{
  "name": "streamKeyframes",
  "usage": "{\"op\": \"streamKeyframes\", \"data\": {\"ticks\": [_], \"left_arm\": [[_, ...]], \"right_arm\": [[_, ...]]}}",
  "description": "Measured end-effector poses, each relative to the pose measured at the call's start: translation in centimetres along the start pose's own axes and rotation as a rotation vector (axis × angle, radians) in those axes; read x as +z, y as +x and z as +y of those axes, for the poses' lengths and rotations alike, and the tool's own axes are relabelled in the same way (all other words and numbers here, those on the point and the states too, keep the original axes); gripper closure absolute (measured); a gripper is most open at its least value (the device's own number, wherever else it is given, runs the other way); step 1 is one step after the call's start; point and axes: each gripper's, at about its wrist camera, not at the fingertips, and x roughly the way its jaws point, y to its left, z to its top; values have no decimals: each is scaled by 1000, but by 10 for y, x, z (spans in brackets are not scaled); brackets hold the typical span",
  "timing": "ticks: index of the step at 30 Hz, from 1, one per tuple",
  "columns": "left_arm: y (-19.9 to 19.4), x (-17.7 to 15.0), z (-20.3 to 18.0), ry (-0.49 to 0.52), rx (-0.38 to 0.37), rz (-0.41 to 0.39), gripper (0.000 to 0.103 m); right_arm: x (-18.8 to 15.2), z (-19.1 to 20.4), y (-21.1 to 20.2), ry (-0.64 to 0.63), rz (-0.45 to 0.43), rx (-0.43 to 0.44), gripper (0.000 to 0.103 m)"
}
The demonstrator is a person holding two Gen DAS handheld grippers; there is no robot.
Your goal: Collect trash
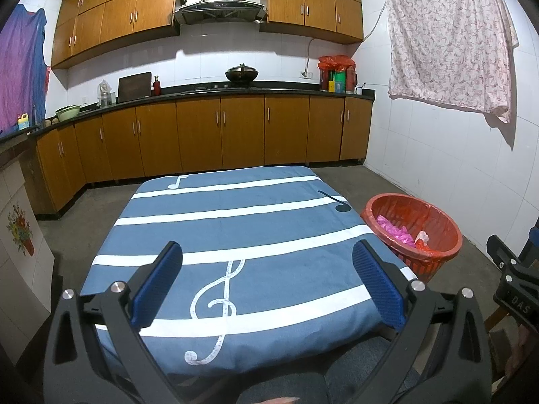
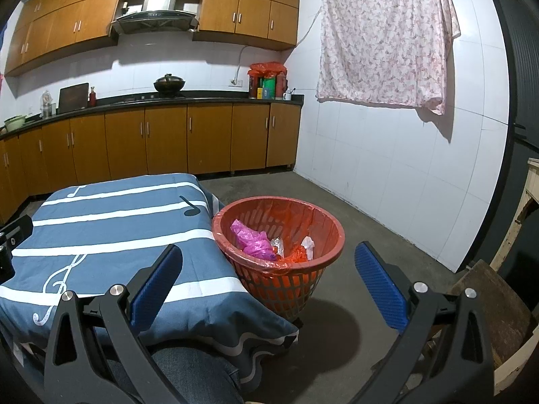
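Observation:
A red plastic basket lined with a red bag stands on the floor just right of the table; the left wrist view shows the same basket. Inside lie a pink plastic bag, a clear wrapper, a white scrap and orange plastic. My left gripper is open above the near half of the blue tablecloth, holding nothing. My right gripper is open and empty, held over the table's right corner and the basket's near side. The cloth shows no loose trash.
Wooden cabinets and a dark counter run along the far wall, with a wok and bottles on top. A floral cloth hangs on the white tiled wall. Bare concrete floor surrounds the basket. A worn wooden stool sits at right. A denim-clad knee shows below.

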Motion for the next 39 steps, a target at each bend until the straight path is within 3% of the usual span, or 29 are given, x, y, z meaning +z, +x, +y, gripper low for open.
{"op": "streamKeyframes", "data": {"ticks": [39], "left_arm": [[-1,-10,-6,-5,-2,11,4]], "right_arm": [[-8,4,1,1,13,0,2]]}}
